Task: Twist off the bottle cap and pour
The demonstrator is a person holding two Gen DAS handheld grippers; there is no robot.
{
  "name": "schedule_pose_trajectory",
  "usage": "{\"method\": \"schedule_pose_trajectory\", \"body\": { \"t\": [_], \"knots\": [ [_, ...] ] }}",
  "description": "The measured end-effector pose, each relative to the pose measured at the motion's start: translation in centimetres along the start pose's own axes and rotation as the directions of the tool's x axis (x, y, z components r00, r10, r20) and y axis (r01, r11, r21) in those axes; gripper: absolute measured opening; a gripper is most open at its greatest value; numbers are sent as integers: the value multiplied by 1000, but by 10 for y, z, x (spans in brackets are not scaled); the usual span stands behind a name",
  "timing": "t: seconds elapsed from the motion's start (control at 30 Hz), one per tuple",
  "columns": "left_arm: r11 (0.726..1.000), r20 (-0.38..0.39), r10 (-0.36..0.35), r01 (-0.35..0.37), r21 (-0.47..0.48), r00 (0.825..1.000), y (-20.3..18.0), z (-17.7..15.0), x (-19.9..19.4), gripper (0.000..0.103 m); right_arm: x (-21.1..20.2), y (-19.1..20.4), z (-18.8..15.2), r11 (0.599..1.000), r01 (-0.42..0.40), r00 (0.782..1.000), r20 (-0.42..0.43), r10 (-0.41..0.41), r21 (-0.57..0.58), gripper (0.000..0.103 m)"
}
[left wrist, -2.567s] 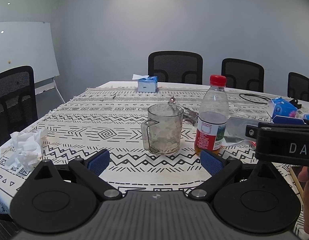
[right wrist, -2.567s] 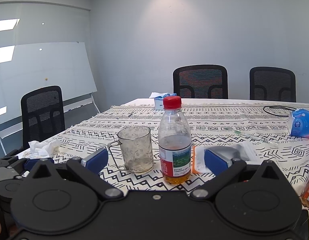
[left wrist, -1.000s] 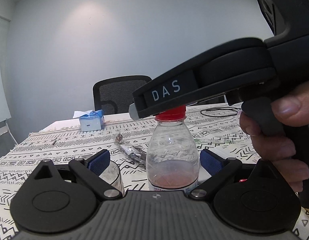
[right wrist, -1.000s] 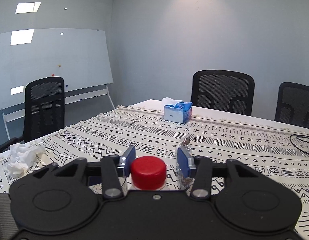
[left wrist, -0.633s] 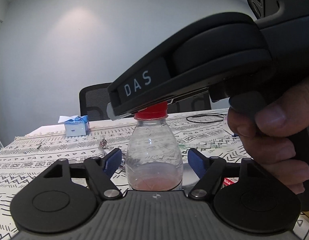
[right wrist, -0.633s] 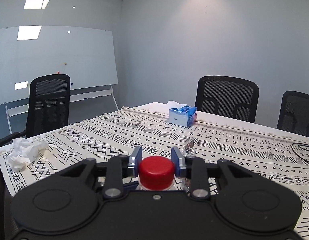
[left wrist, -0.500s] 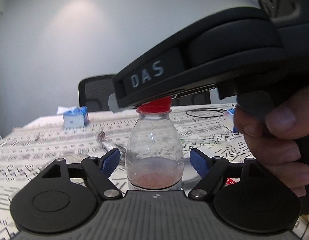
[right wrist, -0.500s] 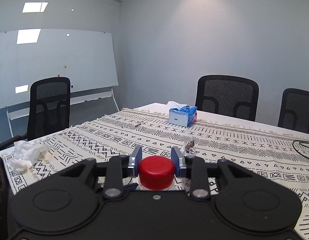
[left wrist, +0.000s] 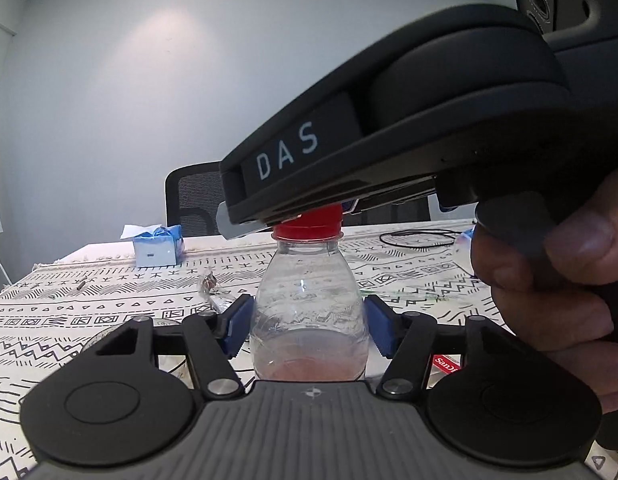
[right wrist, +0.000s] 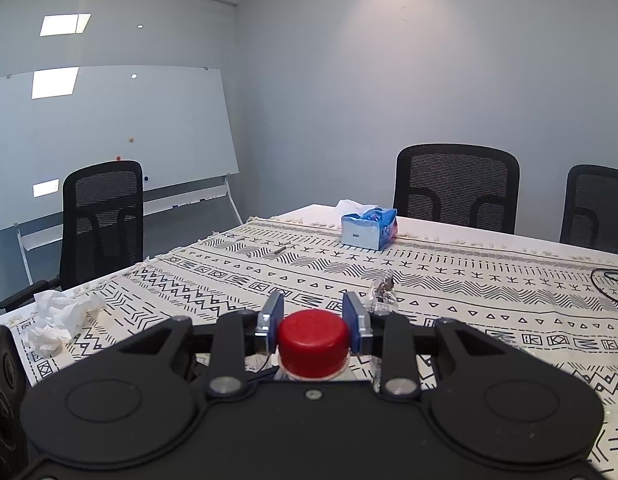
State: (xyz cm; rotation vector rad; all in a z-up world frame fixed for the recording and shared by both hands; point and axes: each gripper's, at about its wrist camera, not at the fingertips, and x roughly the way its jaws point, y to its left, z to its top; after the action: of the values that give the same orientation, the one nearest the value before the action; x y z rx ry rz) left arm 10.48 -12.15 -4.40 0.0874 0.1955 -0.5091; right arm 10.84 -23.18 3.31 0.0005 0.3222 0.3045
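Left gripper (left wrist: 307, 322): pads pinching plastic bottle (left wrist: 309, 304) body
Right gripper (right wrist: 312, 322): level above bottle, clamping red cap (right wrist: 313, 340)
Surface: patterned tablecloth (right wrist: 469, 292) under bottle

Red cap (right wrist: 313, 340) on clear bottle (left wrist: 309, 300), pinkish liquid at bottom. Blue pads (left wrist: 237, 322) on black grippers. White tablecloth (right wrist: 469, 300) ahead, black geometric pattern. Light-blue tissue box (right wrist: 367, 232) beyond. Black chairs (right wrist: 455, 186), grey wall (right wrist: 389, 80).
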Motion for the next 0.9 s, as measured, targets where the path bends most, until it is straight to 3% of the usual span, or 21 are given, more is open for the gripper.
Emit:
{"method": "schedule_pose_trajectory", "body": {
  "t": [0.17,0.33,0.57,0.6,0.73,0.9],
  "knots": [
    [1000,3,1,-1,-10,1000,1,1,2,56,5,5,3,999,35,999,-19,-35,-22,35],
    [1000,10,-14,14,-12,1000,2,1,2,54,6,0,0,1000,15,1000,7,-15,-26,33],
    [998,11,-55,56,-19,998,8,0,2,52,2,-18,-6,987,-124,991,40,129,-101,34],
    [998,13,-54,54,-13,998,6,0,1,52,2,-21,-4,988,-135,990,26,137,-71,34],
    [999,14,-41,41,-8,999,1,0,-1,53,2,-16,6,997,-68,998,-13,69,25,36],
    [999,14,-33,33,-13,999,0,-1,-2,53,4,2,0,997,11,1000,27,-8,-81,32]
  ]
}}
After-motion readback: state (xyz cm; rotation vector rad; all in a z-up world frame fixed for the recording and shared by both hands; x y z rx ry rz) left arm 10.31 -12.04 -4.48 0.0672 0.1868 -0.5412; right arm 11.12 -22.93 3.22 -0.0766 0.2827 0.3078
